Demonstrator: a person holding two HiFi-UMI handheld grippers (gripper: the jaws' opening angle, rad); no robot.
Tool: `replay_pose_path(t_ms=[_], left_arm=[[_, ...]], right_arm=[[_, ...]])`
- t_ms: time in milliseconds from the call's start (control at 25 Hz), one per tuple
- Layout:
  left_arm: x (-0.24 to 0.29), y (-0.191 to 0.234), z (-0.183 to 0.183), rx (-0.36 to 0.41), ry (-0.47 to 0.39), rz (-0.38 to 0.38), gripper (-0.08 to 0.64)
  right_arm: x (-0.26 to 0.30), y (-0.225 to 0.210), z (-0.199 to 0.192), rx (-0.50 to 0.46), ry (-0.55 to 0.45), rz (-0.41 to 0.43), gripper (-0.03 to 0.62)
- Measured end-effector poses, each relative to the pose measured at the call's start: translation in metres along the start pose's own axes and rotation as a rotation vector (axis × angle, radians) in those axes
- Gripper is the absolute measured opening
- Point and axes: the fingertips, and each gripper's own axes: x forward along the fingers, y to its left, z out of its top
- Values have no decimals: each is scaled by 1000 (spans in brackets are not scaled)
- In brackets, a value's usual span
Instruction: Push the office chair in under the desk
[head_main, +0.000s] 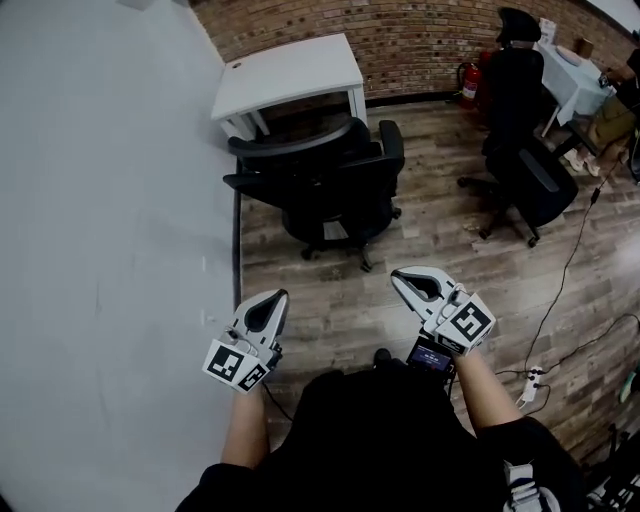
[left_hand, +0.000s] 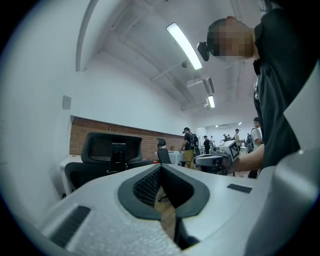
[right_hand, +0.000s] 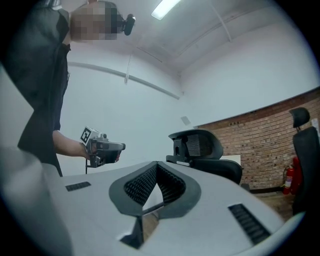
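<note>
The office chair (head_main: 330, 180) stood on the wooden floor (head_main: 335, 300) just before the white tabletop (head_main: 290, 75), not yet under it; the left claw (head_main: 274, 299) and right claw (head_main: 402, 276) were both closed, empty, short of the chair.

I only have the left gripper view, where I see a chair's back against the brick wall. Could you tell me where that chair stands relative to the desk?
Observer: In the head view the office chair stands out on the wood floor in front of the white desk, not tucked under it.
Operator: Thank you. Is the right gripper holding anything?
Observer: No. The right gripper has its jaws shut with nothing between them, and it is short of the chair.
Operator: Is anything lying on the floor in the way?
Observer: A black cable runs over the floor far to the right, clear of the stretch in front of the chair.
</note>
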Motion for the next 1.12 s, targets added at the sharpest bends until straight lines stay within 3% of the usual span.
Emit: replay_pose_path(t_ms=[80, 400, 720, 920, 1120], left_arm=[[7, 18, 4, 22, 4, 21, 15], [22, 97, 5, 70, 56, 73, 15], [59, 205, -4, 167, 122, -2, 15], [81, 281, -2, 263, 170, -59, 15], [99, 328, -8, 287, 263, -150, 15]], right_arm=[[10, -16, 6, -15, -24, 10, 6], [45, -56, -2, -42, 37, 10, 6], [99, -115, -4, -53, 92, -81, 6], [124, -149, -12, -93, 224, -159, 6], [139, -179, -1, -163, 295, -200, 9]])
